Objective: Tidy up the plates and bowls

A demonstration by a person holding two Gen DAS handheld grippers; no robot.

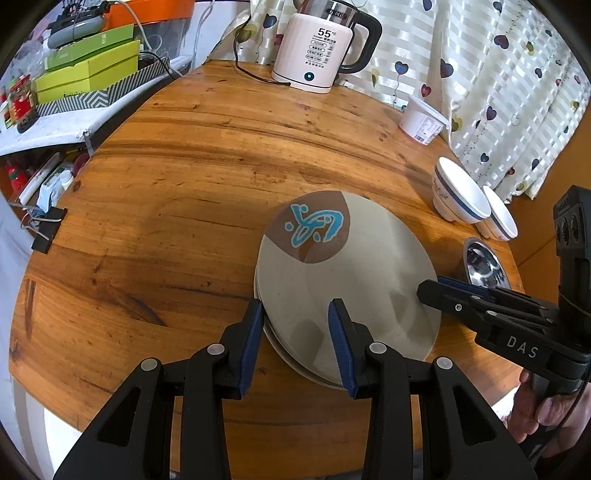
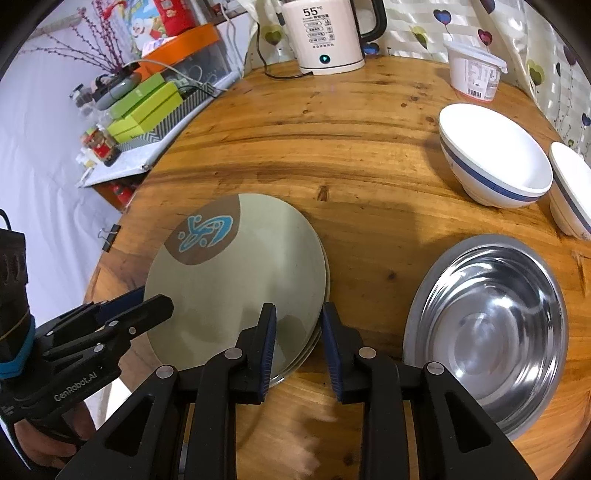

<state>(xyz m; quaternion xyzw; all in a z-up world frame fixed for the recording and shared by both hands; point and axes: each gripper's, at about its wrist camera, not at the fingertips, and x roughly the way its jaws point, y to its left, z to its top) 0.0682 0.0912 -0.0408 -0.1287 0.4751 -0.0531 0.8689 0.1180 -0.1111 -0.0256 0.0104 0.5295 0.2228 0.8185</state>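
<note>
A stack of grey-green plates (image 1: 347, 280), the top one bearing a brown patch with a blue figure, is lying on the round wooden table (image 1: 184, 184), a little right of centre in the left wrist view and lower left of centre in the right wrist view. The left gripper (image 1: 297, 314) is straddling the near left rim of the stack with its blue-padded jaws standing apart, one pad outside the edge and one over the top plate; neither is visibly pressing. The right gripper (image 2: 299, 317) is sitting at the stack's right rim, its jaws slightly parted, one finger over the plate and the other just outside over bare wood; whether the pads are touching the rim cannot be told. Just right of the stack, a steel bowl (image 2: 487, 328) is filling the lower right of the right wrist view, close beside the right gripper's outer finger. Further up on the right, two white bowls with blue bands (image 2: 495, 158) are standing side by side near the table edge, the nearer one looking doubled. A white lidded tub (image 2: 474, 72) and a pale kettle (image 2: 327, 33) reading 55 are standing at the top, before a heart-patterned curtain (image 1: 498, 92). Green boxes (image 1: 88, 70) are crowding a shelf at upper left, and a binder clip (image 1: 46, 230) is gripping the table's left edge.
</note>
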